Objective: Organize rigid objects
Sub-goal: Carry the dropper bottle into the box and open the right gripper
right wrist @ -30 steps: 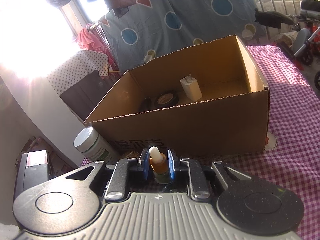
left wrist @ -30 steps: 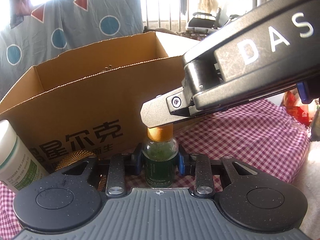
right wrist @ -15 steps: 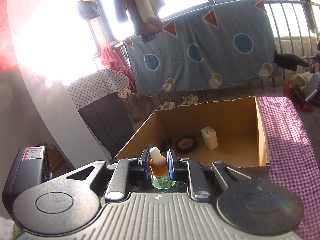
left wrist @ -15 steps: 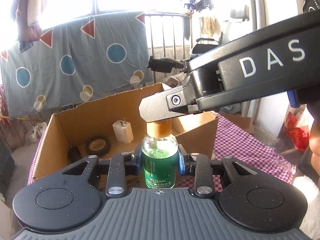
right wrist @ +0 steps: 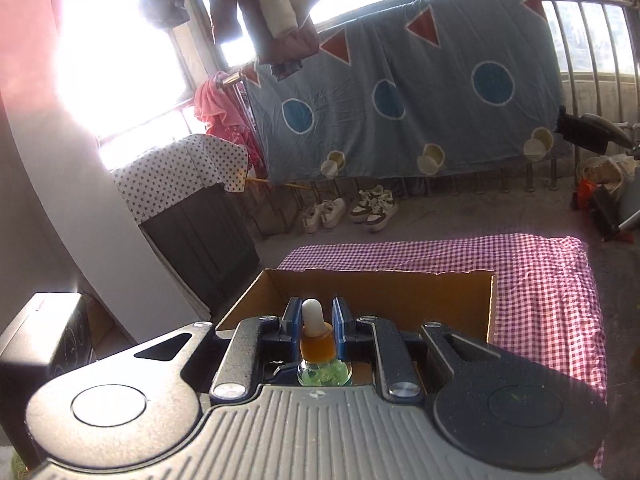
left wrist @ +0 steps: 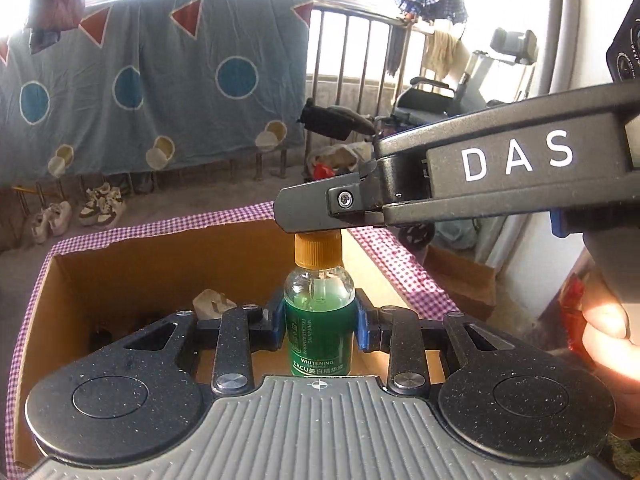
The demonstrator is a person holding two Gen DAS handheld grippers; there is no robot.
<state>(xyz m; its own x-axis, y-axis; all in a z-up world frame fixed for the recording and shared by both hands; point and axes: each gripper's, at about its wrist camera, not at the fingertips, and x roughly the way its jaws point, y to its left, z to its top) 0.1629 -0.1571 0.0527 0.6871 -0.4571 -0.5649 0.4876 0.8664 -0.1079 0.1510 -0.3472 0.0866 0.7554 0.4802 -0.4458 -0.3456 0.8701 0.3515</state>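
A small green dropper bottle (left wrist: 319, 322) with an orange collar and white rubber bulb is held upright above the open cardboard box (left wrist: 120, 264). My left gripper (left wrist: 319, 320) is shut on the bottle's body. My right gripper (right wrist: 317, 322) is shut on the bottle's orange collar (right wrist: 317, 346), and its finger reaches in from the right in the left wrist view (left wrist: 320, 212). In the box a white charger (left wrist: 212, 306) shows partly; the rest is hidden by the gripper.
The box (right wrist: 380, 292) sits on a table with a pink checked cloth (right wrist: 540, 280). A blue blanket (right wrist: 400, 92) hangs on a rail behind. Shoes (right wrist: 348, 210) stand on the floor. A dark cabinet (right wrist: 200, 248) is at the left.
Both grippers have lifted the bottle together from the table in front of the box to well above the box's open top. Both stayed shut on it.
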